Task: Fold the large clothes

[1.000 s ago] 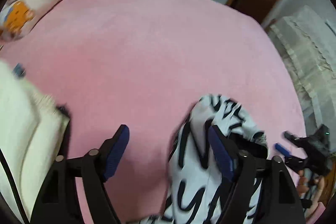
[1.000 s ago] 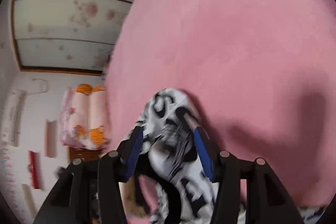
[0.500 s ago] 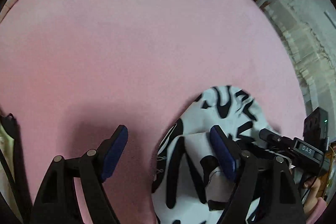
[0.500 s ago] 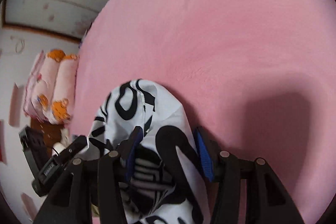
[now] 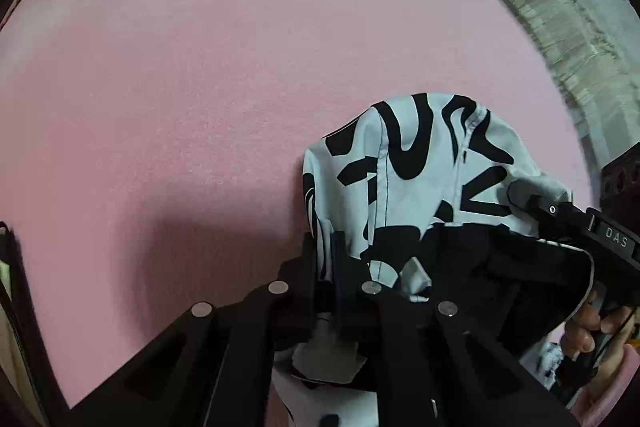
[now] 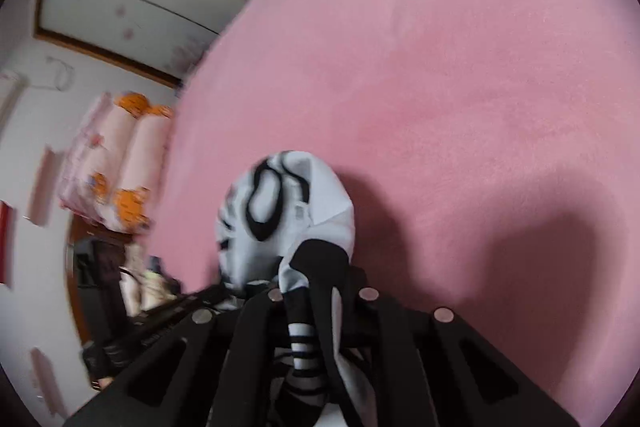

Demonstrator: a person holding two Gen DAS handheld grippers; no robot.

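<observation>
Above pink bedspread (image 5: 200, 87), patterned garment (image 5: 420, 179) bunched, both grippers clamped, long axis unclear

A bed (image 5: 224, 75) with a pink, slightly fuzzy cover (image 6: 460, 75) carries everything here. The cover is smooth and flat, without wrinkles, and it fills most of both views. Near the near edge of the bed there is a white garment with black curved marks (image 5: 420, 167); its bunched front part seems to touch the cover, but it is not sure if it rests there fully. Dark shadows fall on the pink cover beside this garment. At the far left corner of the bed lie pink pillows with orange figures (image 6: 116, 163).
</observation>
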